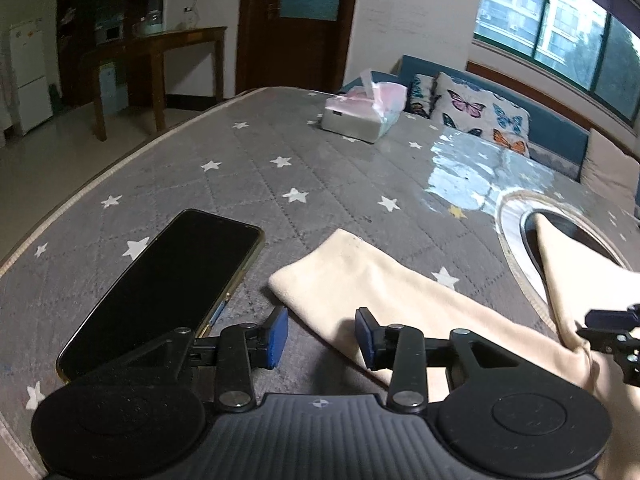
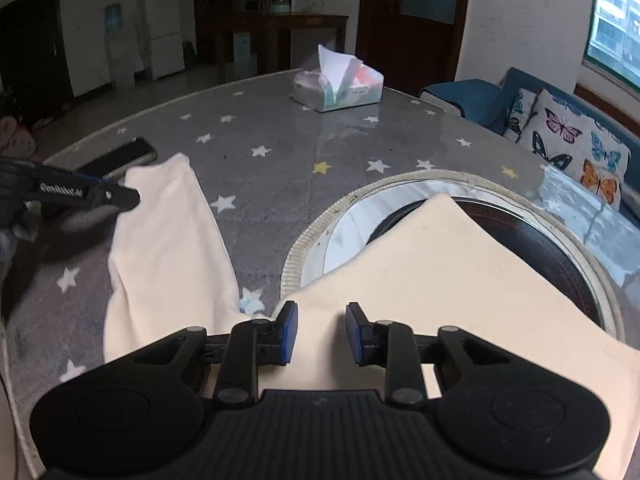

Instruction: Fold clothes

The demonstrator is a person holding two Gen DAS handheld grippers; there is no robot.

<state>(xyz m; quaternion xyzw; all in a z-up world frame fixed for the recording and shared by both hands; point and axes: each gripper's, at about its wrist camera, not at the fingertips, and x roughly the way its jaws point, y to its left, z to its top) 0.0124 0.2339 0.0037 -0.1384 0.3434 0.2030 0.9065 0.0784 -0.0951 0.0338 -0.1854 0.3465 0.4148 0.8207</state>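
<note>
**Two tongs over one cream garment**

Two legs of a cream garment [image 2: 420, 264] lie spread on the grey star-print worktop [image 1: 248, 160], one at 10 o'clock in the right wrist view, the other reaching to 1 o'clock over a round dark hob [image 2: 532, 240]. The left tongs [image 1: 322, 338] stand spread just above the narrow leg's edge, pinching nothing. The right tongs [image 2: 322, 332] are partly spread over the cloth, their blue pads apart, gripping nothing. A black phone [image 1: 168, 284] lies at 9 o'clock beside the left tongs. A tissue pack [image 2: 338, 84] sits at 12 o'clock, well apart.
</note>
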